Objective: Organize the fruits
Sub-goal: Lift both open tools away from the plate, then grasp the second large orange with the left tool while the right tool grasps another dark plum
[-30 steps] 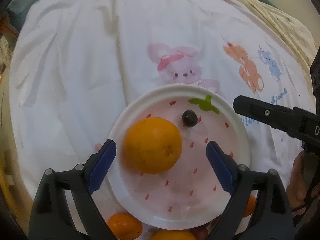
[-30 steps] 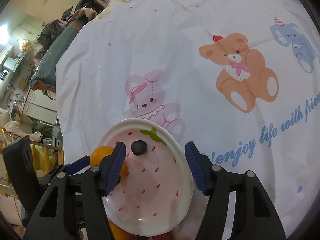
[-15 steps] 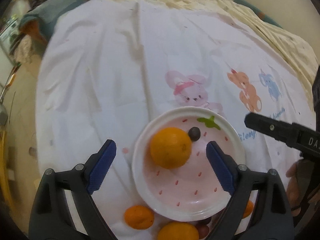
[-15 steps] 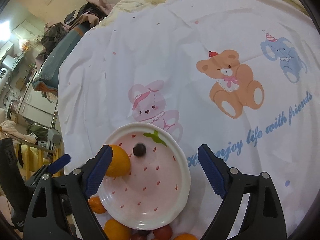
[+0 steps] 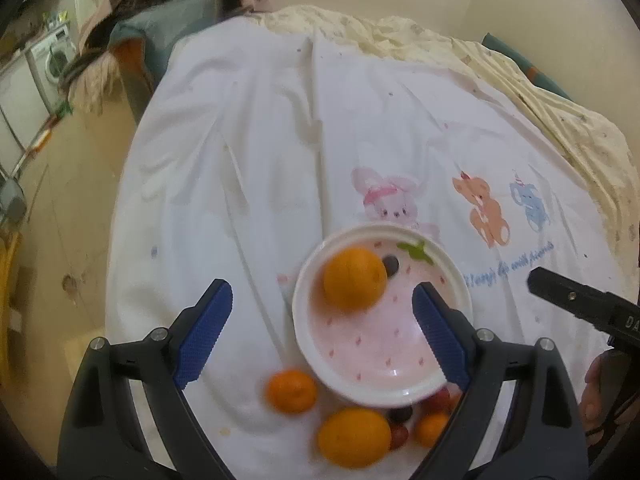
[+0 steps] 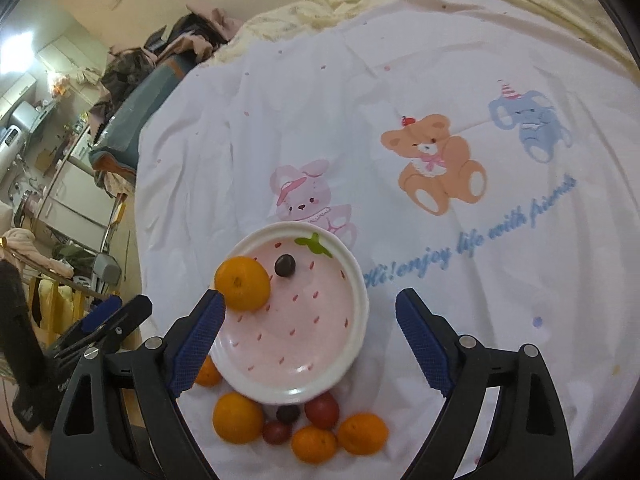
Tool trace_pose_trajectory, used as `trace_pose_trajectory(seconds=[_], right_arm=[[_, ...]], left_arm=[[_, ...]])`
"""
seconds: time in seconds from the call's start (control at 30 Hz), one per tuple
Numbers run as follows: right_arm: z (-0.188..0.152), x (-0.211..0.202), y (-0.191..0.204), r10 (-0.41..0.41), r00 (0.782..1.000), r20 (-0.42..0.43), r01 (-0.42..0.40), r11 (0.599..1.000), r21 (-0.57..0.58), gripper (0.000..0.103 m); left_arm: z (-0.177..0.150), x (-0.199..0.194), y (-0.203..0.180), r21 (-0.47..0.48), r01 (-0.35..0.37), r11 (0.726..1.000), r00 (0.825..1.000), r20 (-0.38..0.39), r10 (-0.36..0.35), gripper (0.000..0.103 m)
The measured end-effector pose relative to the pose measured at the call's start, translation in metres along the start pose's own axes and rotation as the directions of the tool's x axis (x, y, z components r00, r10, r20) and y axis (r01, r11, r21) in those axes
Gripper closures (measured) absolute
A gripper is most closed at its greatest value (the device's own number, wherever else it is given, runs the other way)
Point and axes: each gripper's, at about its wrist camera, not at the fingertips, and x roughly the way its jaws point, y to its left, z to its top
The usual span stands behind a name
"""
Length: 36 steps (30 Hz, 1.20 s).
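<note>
A white and pink strawberry-print plate (image 5: 432, 390) (image 6: 354, 344) lies on the white cartoon bedsheet. On it sit an orange (image 5: 354, 279) (image 6: 242, 284) and a dark grape (image 5: 391, 264) (image 6: 285, 265). Loose fruit lies on the sheet at the plate's near edge: oranges (image 5: 354, 436) (image 6: 237, 417), small tangerines (image 5: 292, 391) (image 6: 362, 433), red and dark grapes (image 6: 321, 410). My left gripper (image 5: 320, 328) is open and empty above the plate's left side. My right gripper (image 6: 310, 338) is open and empty above the plate.
The sheet (image 6: 360, 128) covers a bed with a cream blanket (image 5: 520, 80) at the far edge. The bed's left edge drops to the floor (image 5: 60, 240). Clutter and piled clothes (image 6: 132, 64) stand at the far left.
Both grippers have pulled back and up from the plate, so more of the bed and loose fruit shows. The right gripper's jaws have opened wider. The orange and grape stay on the plate.
</note>
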Motion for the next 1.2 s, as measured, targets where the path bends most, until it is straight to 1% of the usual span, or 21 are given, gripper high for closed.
trace_pose_trajectory(seconds=[0.17,0.2,0.23,0.27,0.3,0.4,0.47,0.53,0.6,0.67,0.8,0.87,0.93,1.0,1.07,1.13,1.2], right_arm=[[-0.026,-0.023,-0.006,-0.035,0.999,0.039,0.035,0.999,-0.002,0.013],[-0.035,-0.026,-0.007,-0.086,0.995,0.043,0.087,0.996,-0.010,0.013],[-0.041,-0.027,-0.007,-0.115,0.993,0.040,0.116,0.993,-0.017,0.013],[-0.053,-0.026,-0.007,-0.154,0.988,0.013,0.154,0.987,-0.033,0.013],[-0.062,-0.025,-0.008,-0.164,0.986,-0.011,0.164,0.986,-0.044,0.013],[-0.084,-0.026,-0.006,-0.163,0.986,-0.045,0.160,0.985,-0.069,0.013],[-0.095,-0.032,-0.004,-0.163,0.986,-0.030,0.161,0.984,-0.072,0.013],[-0.103,-0.035,-0.004,-0.169,0.985,-0.029,0.167,0.984,-0.067,0.013],[-0.109,-0.036,-0.008,-0.178,0.982,-0.062,0.176,0.983,-0.049,0.013],[-0.114,-0.038,-0.010,-0.197,0.979,-0.052,0.195,0.980,-0.045,0.013],[-0.117,-0.045,-0.011,-0.138,0.990,-0.037,0.137,0.990,-0.036,0.013],[-0.119,-0.046,-0.012,-0.139,0.990,-0.033,0.138,0.990,-0.022,0.013],[-0.117,-0.042,-0.015,-0.123,0.991,-0.052,0.123,0.992,-0.004,0.013],[-0.115,-0.040,-0.016,-0.124,0.991,-0.045,0.124,0.992,0.003,0.013],[-0.113,-0.037,-0.021,-0.102,0.993,-0.053,0.104,0.994,0.033,0.013],[-0.112,-0.032,-0.024,-0.113,0.993,-0.047,0.115,0.993,0.042,0.013],[-0.112,-0.026,-0.028,-0.115,0.992,-0.057,0.118,0.992,0.052,0.013]], left_arm=[[-0.024,-0.014,0.001,0.012,-0.015,1.000,1.000,-0.010,0.016,0.013],[-0.029,-0.016,0.000,0.015,-0.021,1.000,1.000,-0.010,0.021,0.013],[-0.033,-0.019,0.000,0.017,-0.020,1.000,1.000,-0.010,0.020,0.013],[-0.038,-0.022,-0.001,0.021,-0.016,1.000,1.000,-0.011,0.016,0.013],[-0.042,-0.024,-0.002,0.024,-0.013,1.000,1.000,-0.012,0.014,0.013],[-0.054,-0.031,-0.004,0.033,-0.009,0.999,1.000,-0.012,0.009,0.013],[-0.061,-0.033,-0.005,0.037,-0.006,0.999,1.000,-0.017,0.006,0.013],[-0.068,-0.034,-0.006,0.033,0.002,0.999,0.999,-0.032,-0.001,0.013],[-0.074,-0.034,-0.005,0.022,0.009,1.000,0.999,-0.048,-0.008,0.013],[-0.079,-0.034,-0.004,0.011,0.013,1.000,0.998,-0.057,-0.012,0.013],[-0.083,-0.033,-0.001,-0.005,0.005,1.000,0.998,-0.061,-0.005,0.013],[-0.082,-0.032,0.000,-0.005,-0.002,1.000,0.998,-0.064,0.002,0.013],[-0.083,-0.029,0.002,-0.008,-0.010,1.000,0.998,-0.070,0.010,0.013],[-0.083,-0.025,0.006,-0.020,-0.021,1.000,0.997,-0.081,0.020,0.013],[-0.084,-0.019,0.012,-0.051,-0.021,0.998,0.995,-0.099,0.016,0.013],[-0.085,-0.013,0.020,-0.102,-0.007,0.995,0.992,-0.126,-0.006,0.013],[-0.087,-0.006,0.026,-0.141,-0.008,0.990,0.986,-0.166,-0.015,0.013]])
